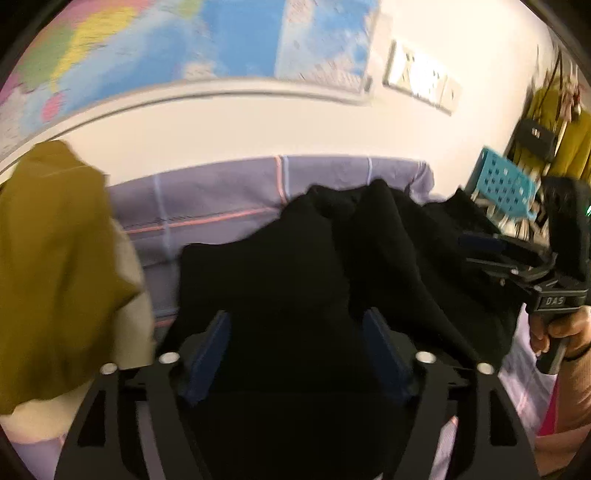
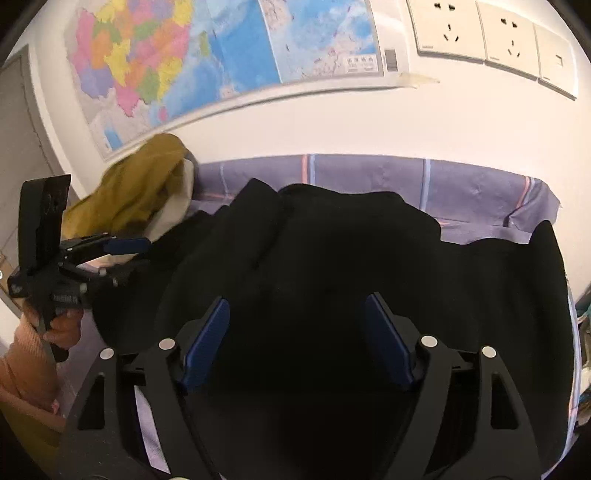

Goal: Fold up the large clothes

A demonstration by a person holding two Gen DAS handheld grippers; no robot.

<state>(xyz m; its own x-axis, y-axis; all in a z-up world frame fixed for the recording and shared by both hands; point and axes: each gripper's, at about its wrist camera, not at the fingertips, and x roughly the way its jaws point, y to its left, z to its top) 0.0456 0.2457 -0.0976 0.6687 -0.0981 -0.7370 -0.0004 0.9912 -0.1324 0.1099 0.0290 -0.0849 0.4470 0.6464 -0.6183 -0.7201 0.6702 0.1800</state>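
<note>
The left gripper and the right gripper both hover with fingers spread wide over a black garment, which lies rumpled on a bed covered by a purple checked sheet. Neither gripper pinches any cloth. Just beyond the garment's left edge sits a heap of mustard-yellow clothing against the white wall. Higher on that wall hang a colourful map and a row of power sockets.
</note>
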